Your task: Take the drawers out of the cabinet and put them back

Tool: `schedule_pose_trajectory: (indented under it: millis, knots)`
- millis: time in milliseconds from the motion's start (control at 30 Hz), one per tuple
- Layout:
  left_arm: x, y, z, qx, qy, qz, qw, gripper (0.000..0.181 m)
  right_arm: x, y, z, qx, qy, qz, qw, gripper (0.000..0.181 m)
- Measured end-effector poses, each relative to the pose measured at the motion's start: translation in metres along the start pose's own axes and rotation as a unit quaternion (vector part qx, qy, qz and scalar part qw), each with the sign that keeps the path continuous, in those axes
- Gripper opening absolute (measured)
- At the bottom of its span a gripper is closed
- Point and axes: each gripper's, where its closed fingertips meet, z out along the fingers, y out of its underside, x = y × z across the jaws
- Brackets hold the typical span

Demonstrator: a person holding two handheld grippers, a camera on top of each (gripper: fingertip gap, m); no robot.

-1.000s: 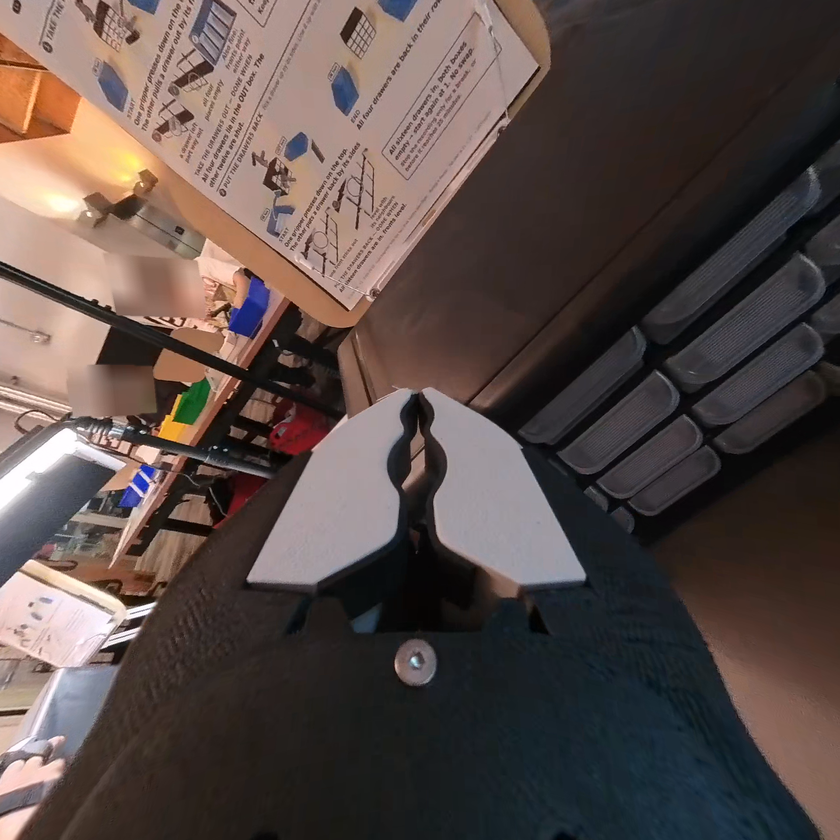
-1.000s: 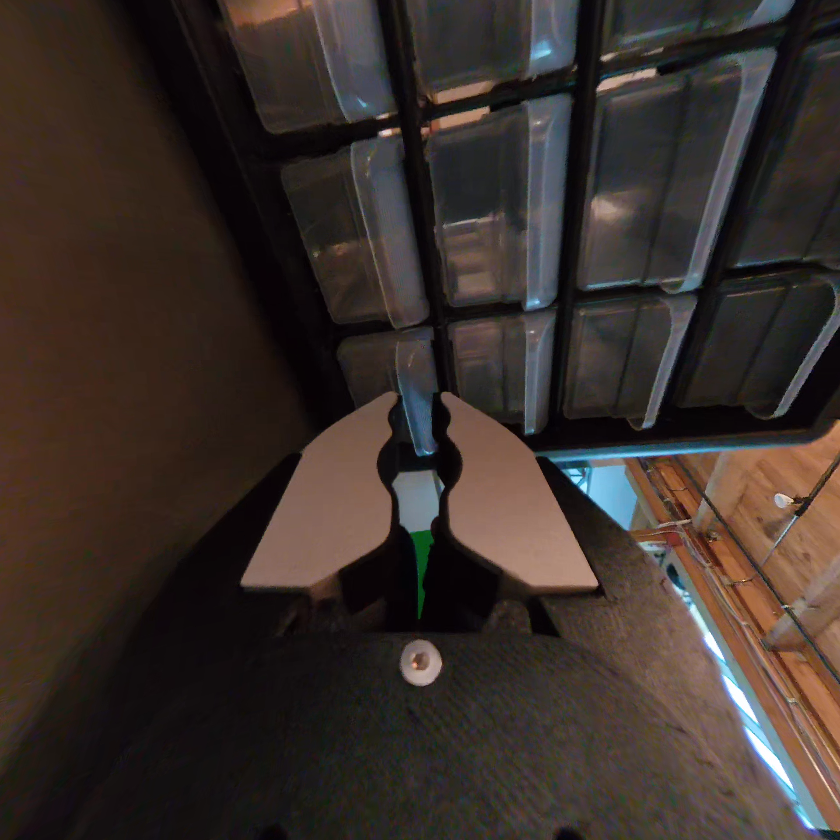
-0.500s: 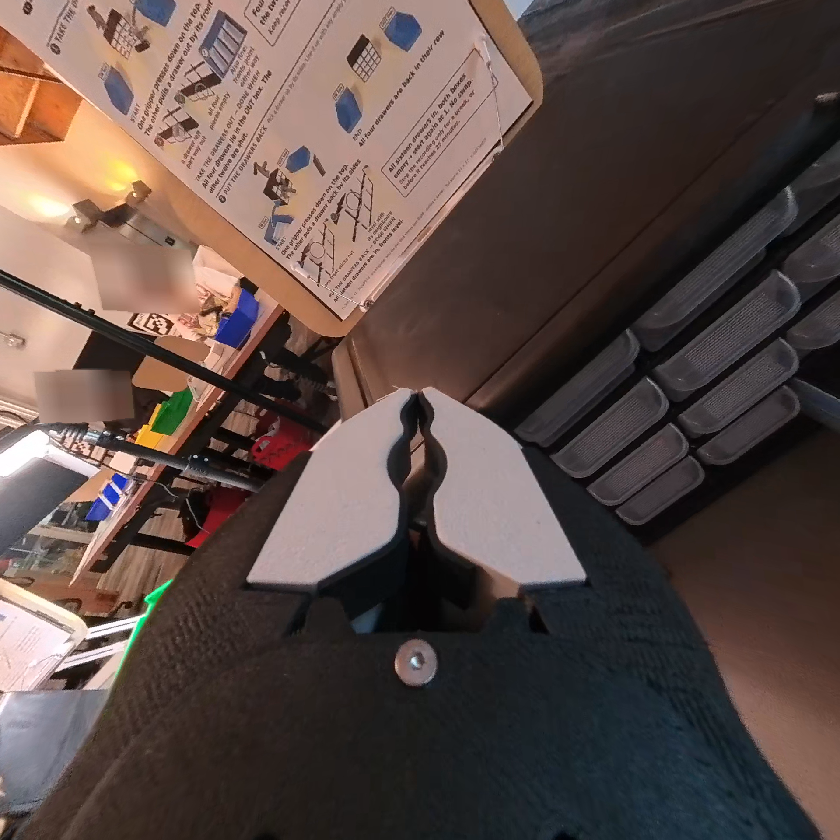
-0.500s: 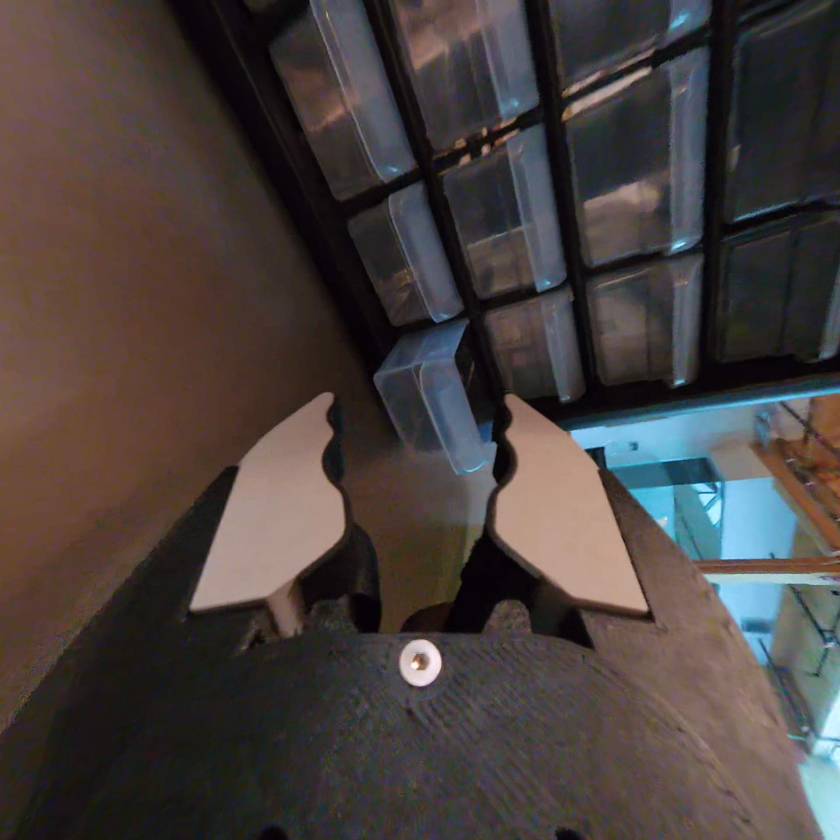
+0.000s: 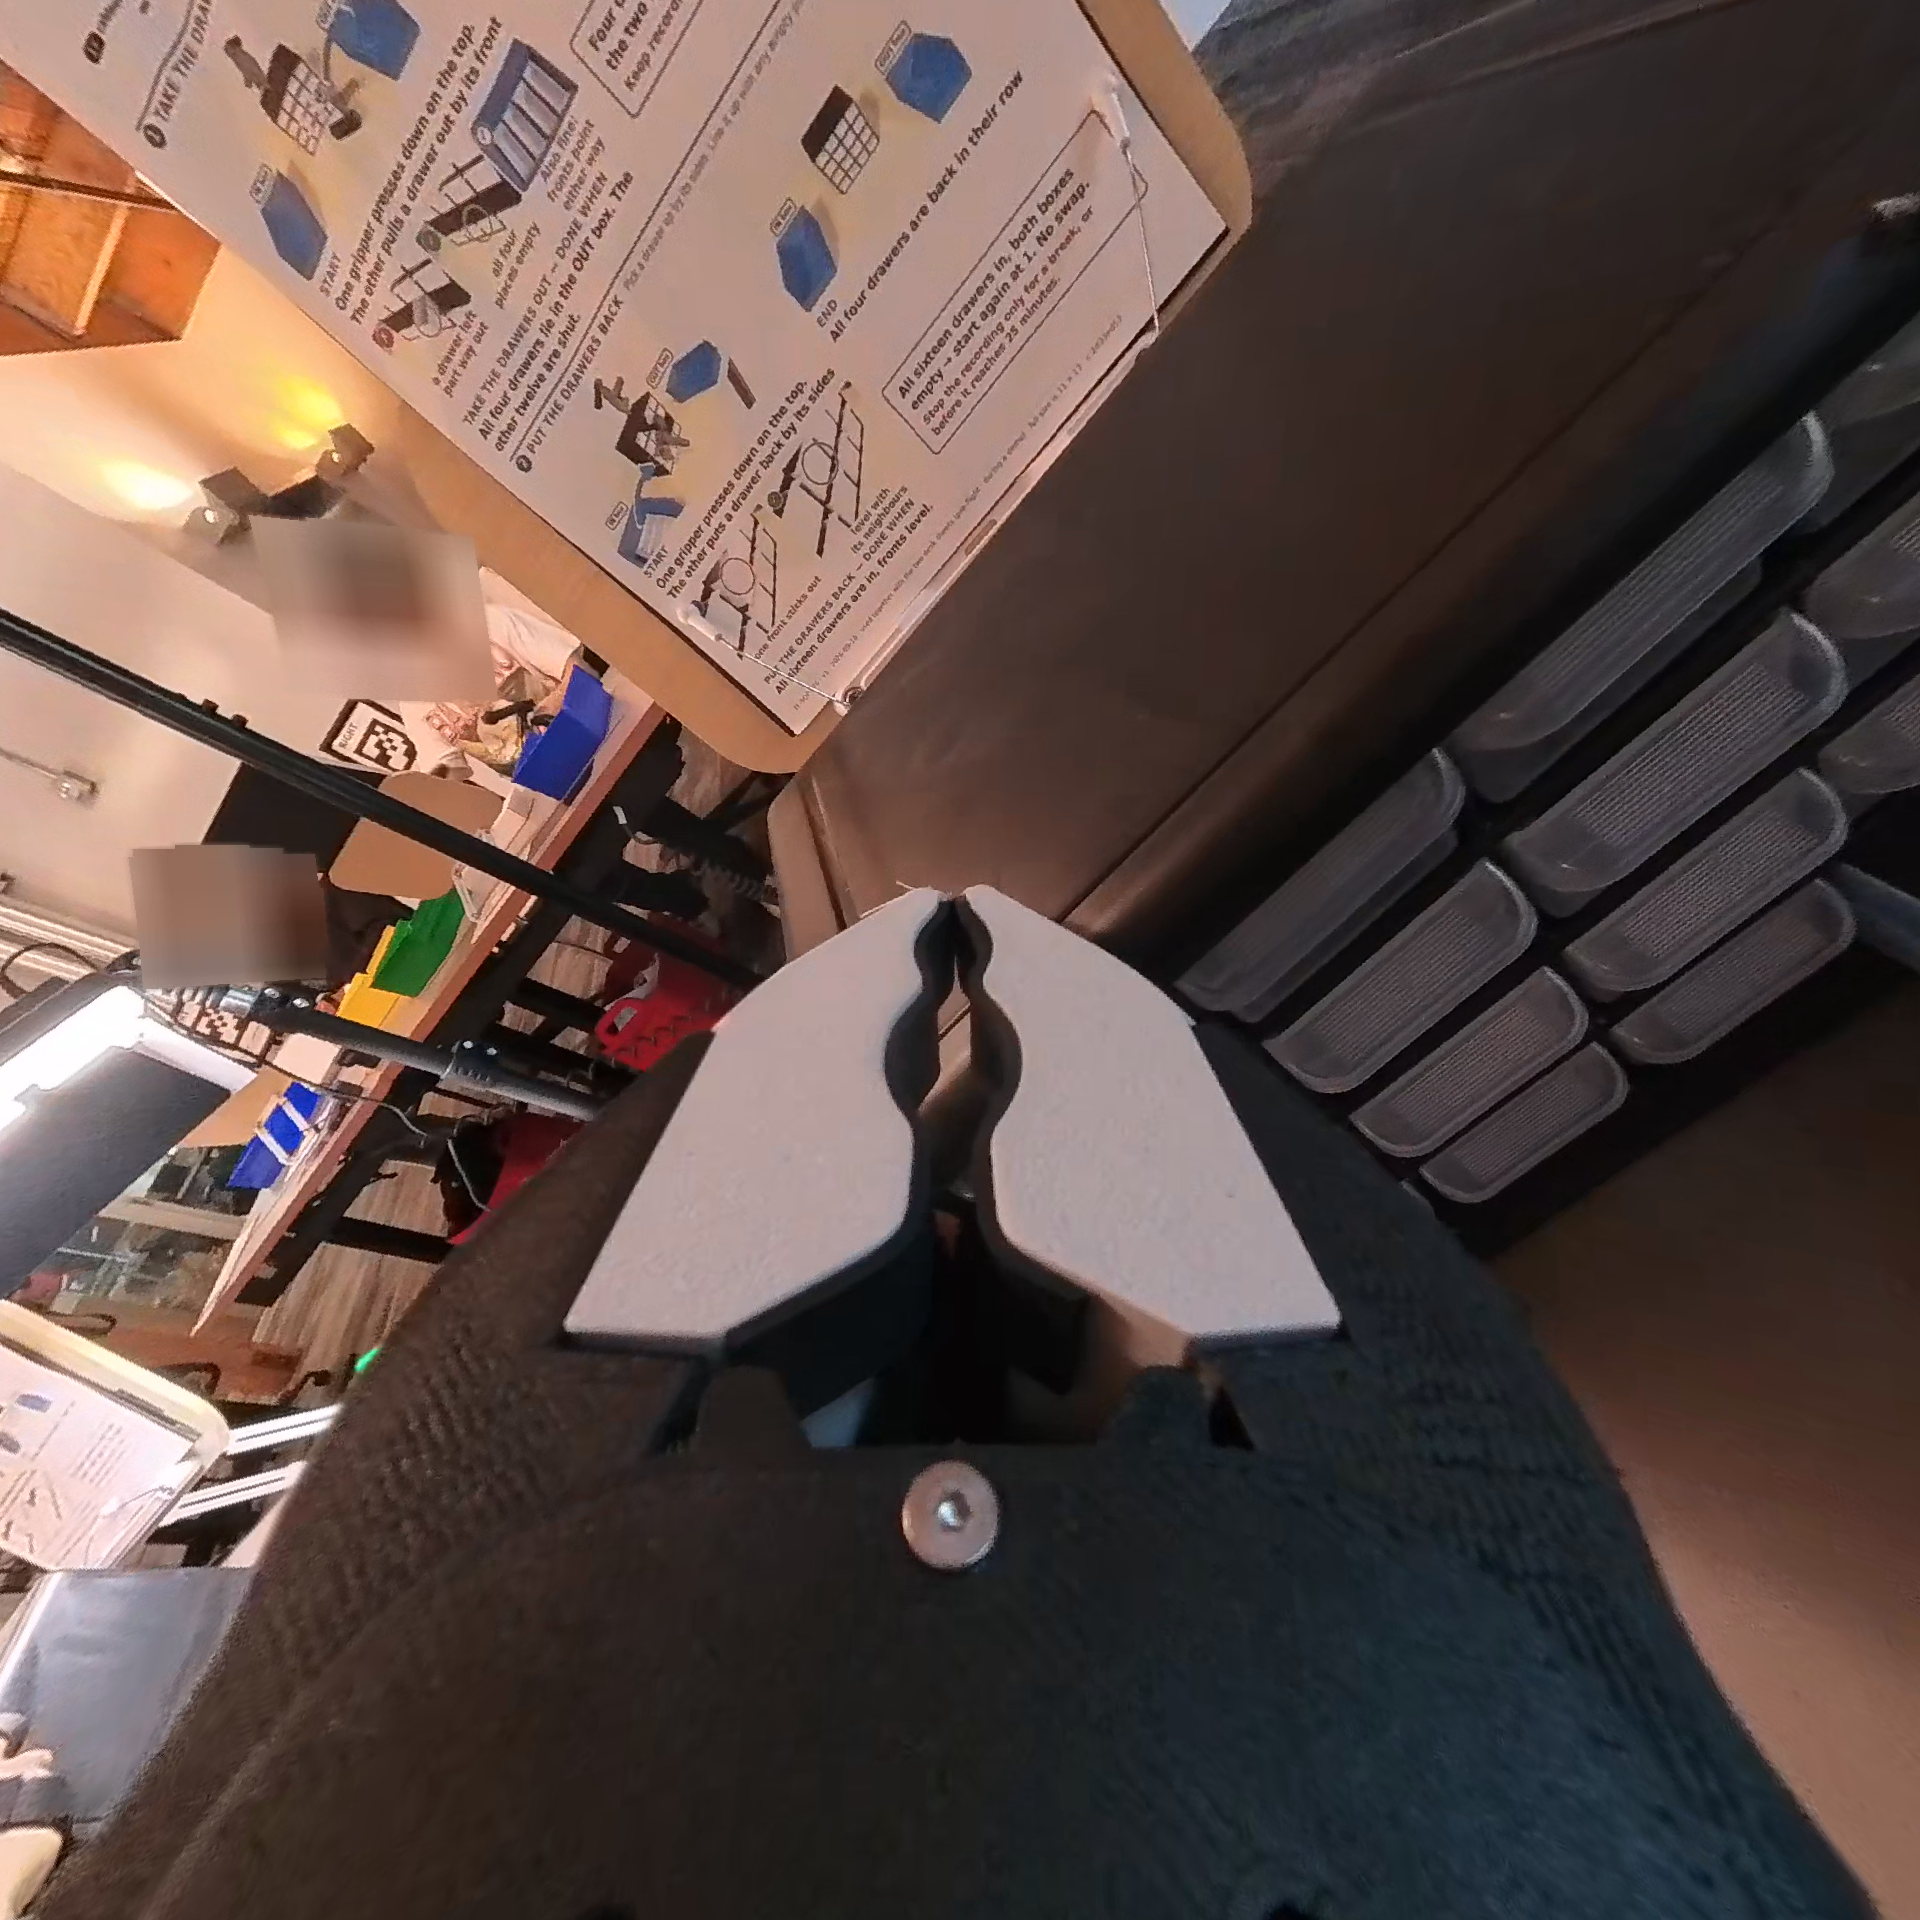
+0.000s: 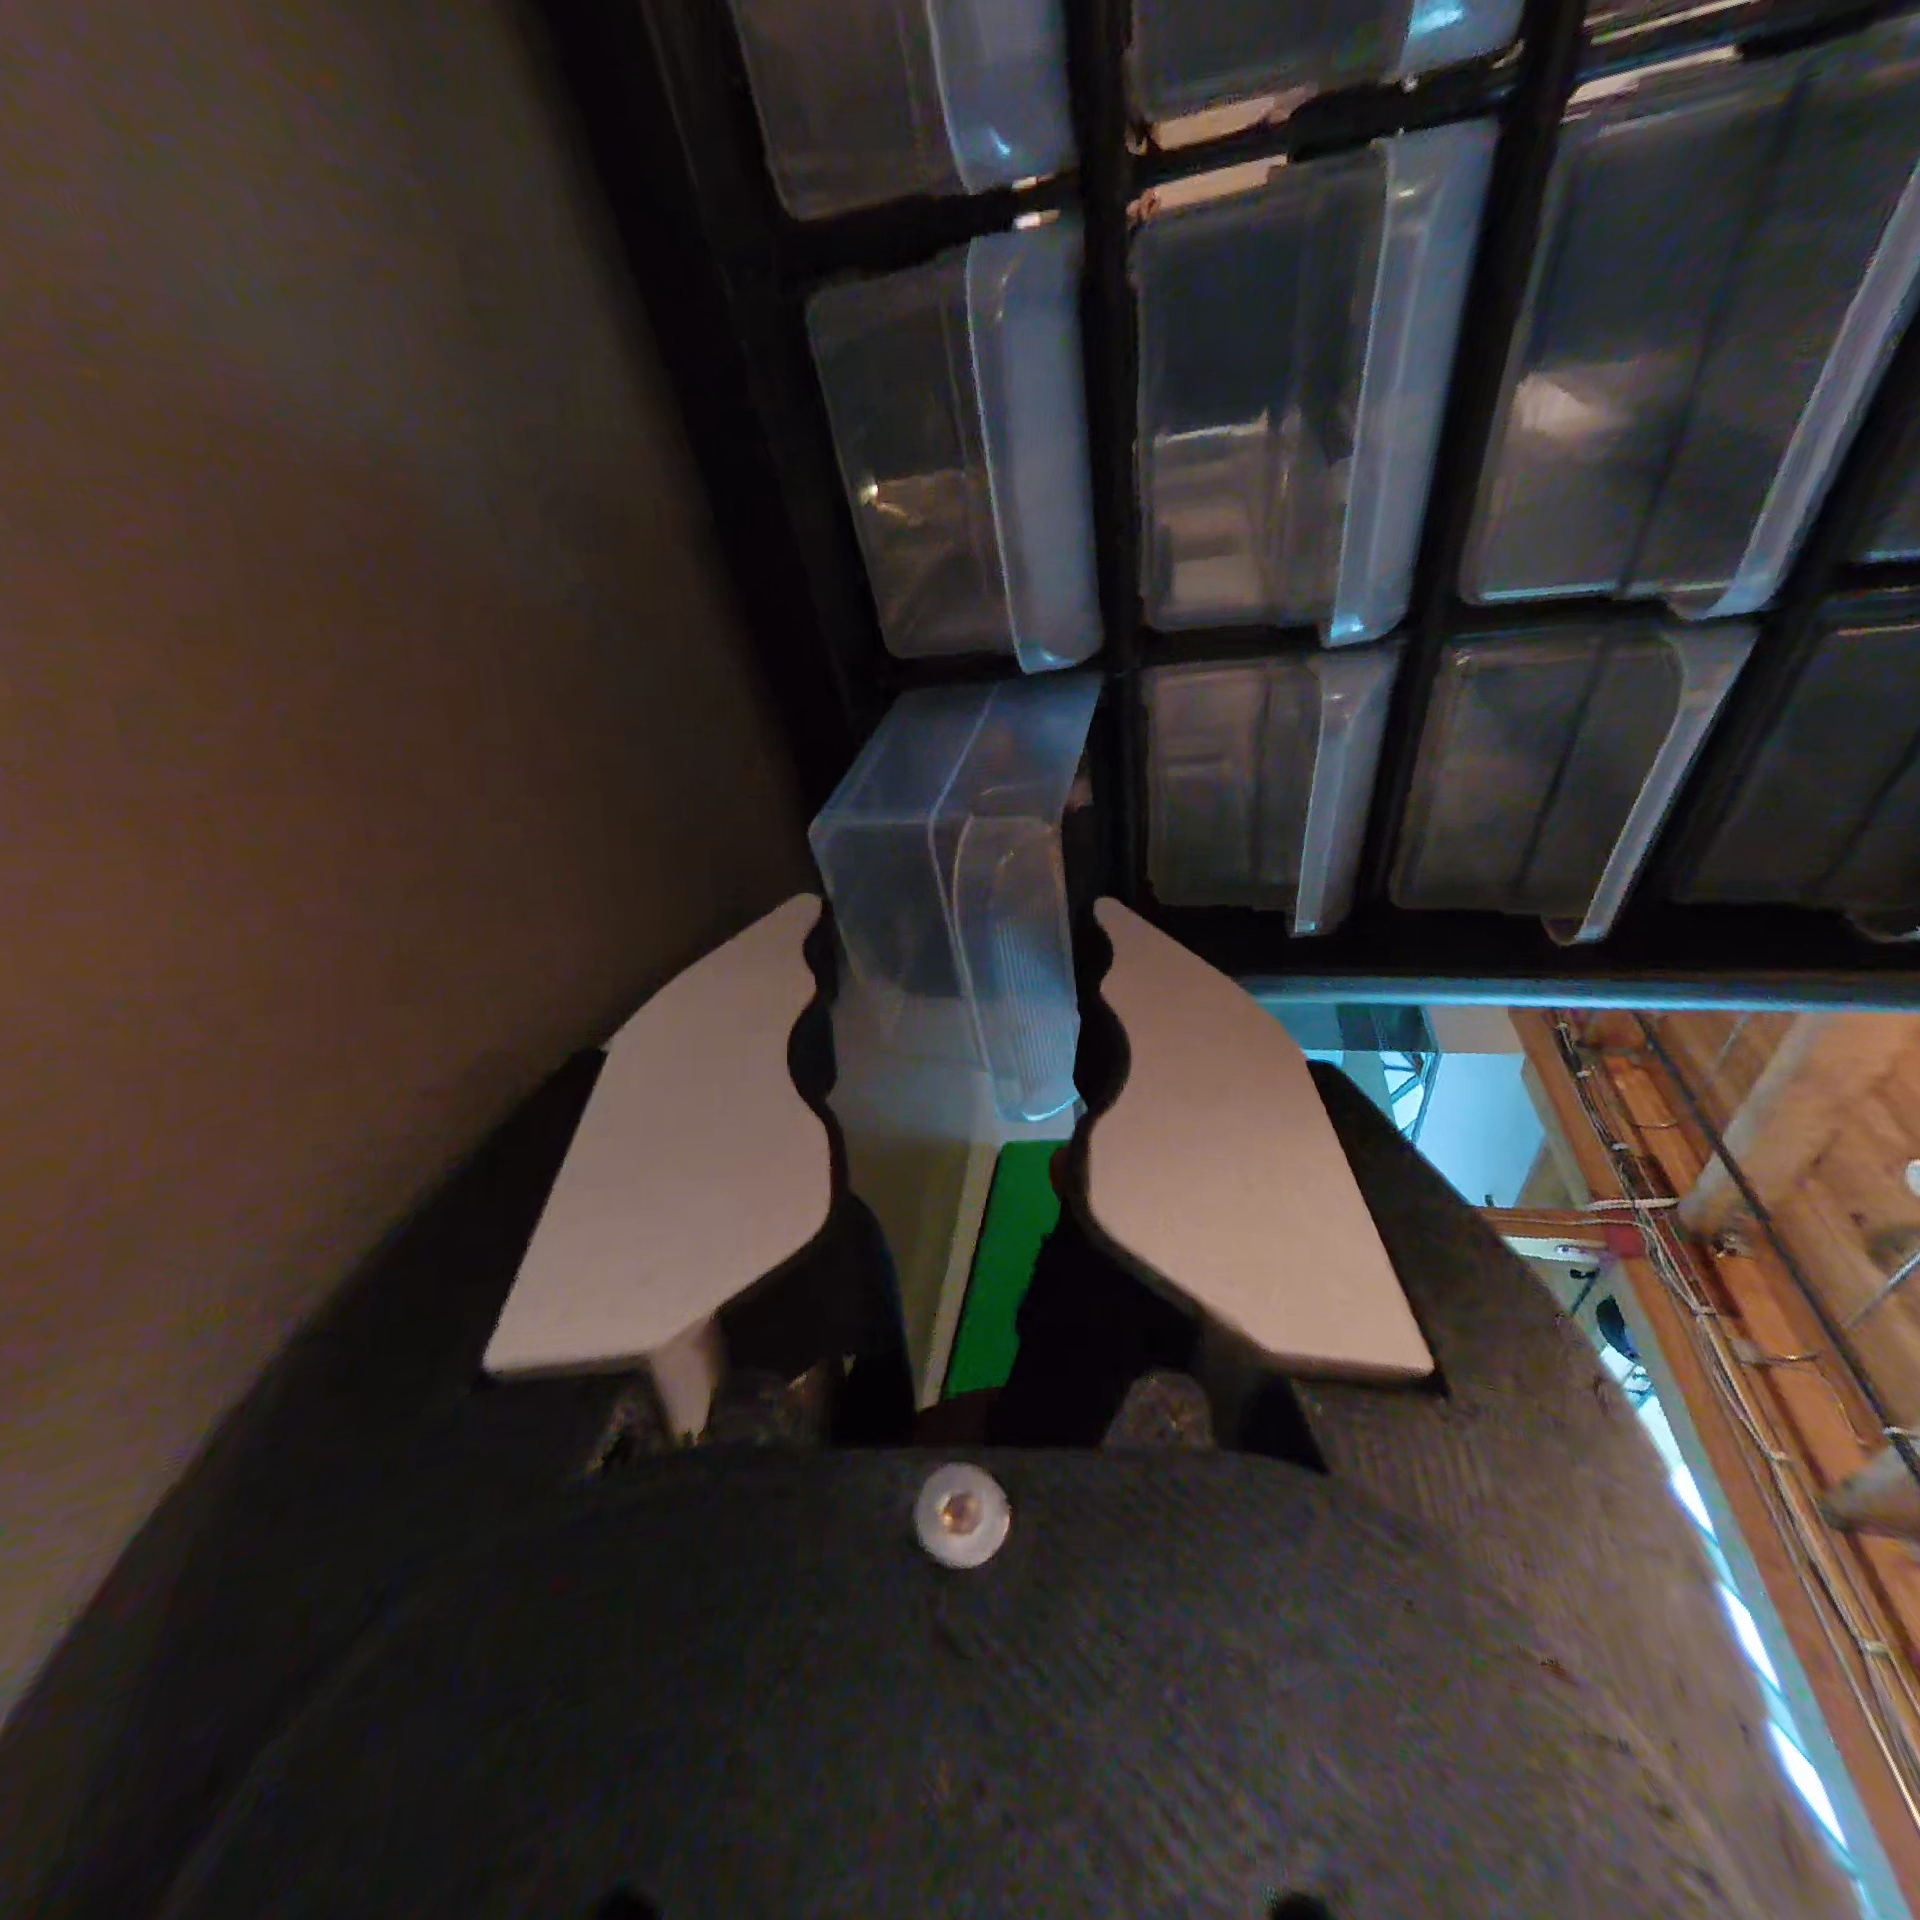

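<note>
The black cabinet holds rows of clear plastic drawers. One clear drawer at the corner slot sticks part way out toward me. My right gripper is closed around this drawer's front end, with a pad against each of its two opposite faces. My left gripper is shut with nothing between its fingertips, and its tips sit at the edge of a brown surface beside the cabinet's drawer fronts.
A white instruction sheet on a tan board hangs beyond the brown surface. Black stand poles and a bench with coloured bins lie at the left. A brown wall-like surface runs along the right gripper's left side.
My right gripper, shut on the corner drawer's lip, drew it part way out, opened wide, then closed around the drawer's body. My left gripper stayed shut and barely moved.
</note>
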Motion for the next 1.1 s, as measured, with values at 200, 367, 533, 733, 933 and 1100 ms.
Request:
schedule_pose_trajectory:
  millis: [200, 367, 533, 733, 933, 1100]
  knots:
    - [0.000, 0.000, 0.000, -0.001, -0.005, 0.005, 1.000, 0.001, -0.003, 0.003, -0.015, 0.004, -0.011, 0.000, 1.000, 0.043]
    - [-0.001, 0.000, 0.000, 0.000, -0.010, 0.009, 1.000, 0.001, -0.004, 0.003, -0.019, 0.003, -0.018, -0.006, 1.000, 0.042]
    - [-0.001, 0.000, 0.000, -0.001, -0.012, 0.012, 1.000, 0.001, -0.005, 0.004, -0.025, 0.012, -0.017, -0.001, 1.000, 0.042]
    - [-0.001, -0.001, -0.001, -0.005, -0.020, 0.020, 1.000, 0.001, -0.005, 0.003, -0.024, 0.013, -0.017, 0.002, 1.000, 0.042]
    - [-0.001, -0.001, -0.001, -0.001, -0.020, 0.016, 1.000, 0.001, -0.004, 0.003, -0.023, 0.015, -0.016, 0.002, 1.000, 0.042]
    - [-0.001, -0.001, -0.001, -0.001, -0.019, 0.014, 1.000, 0.001, -0.002, 0.001, -0.014, 0.020, -0.010, 0.007, 1.000, 0.043]
